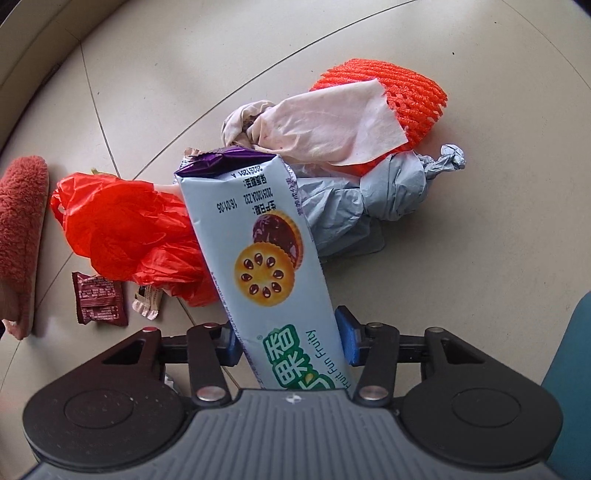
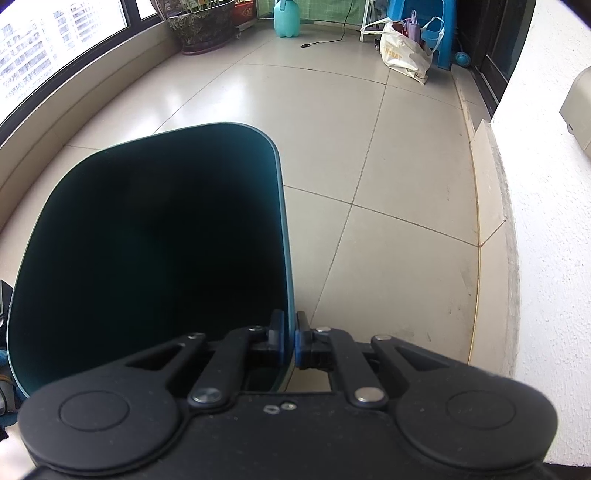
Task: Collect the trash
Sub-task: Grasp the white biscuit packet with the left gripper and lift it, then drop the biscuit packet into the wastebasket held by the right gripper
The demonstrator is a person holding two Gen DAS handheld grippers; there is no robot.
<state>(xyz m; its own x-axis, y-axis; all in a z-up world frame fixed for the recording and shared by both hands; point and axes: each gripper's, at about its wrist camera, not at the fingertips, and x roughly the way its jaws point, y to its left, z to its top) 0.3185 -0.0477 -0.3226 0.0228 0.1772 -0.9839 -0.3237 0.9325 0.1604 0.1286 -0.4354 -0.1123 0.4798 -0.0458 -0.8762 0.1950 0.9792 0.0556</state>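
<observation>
My left gripper (image 1: 290,343) points down at a heap of trash on the tiled floor. Its blue pads press both sides of a pale blue biscuit packet (image 1: 266,236), which sticks out forward over the heap. Beneath and around it lie a red plastic bag (image 1: 125,229), a crumpled tissue (image 1: 332,125), an orange foam net (image 1: 413,92) and a knotted grey bag (image 1: 369,199). A maroon sachet (image 1: 98,299) and a small white wrapper (image 1: 147,301) lie to the left. My right gripper (image 2: 290,338) is shut on the thin wall of a dark teal bin (image 2: 284,221), whose inside is too dark to see.
A red fluffy slipper (image 1: 20,229) lies at the far left, and a teal edge (image 1: 569,369) shows at the right. Far across the floor stand a plant pot (image 2: 205,26), a teal bottle (image 2: 286,18), a white bag (image 2: 406,55) and a blue stool (image 2: 439,33). A white wall ledge (image 2: 491,184) runs along the right.
</observation>
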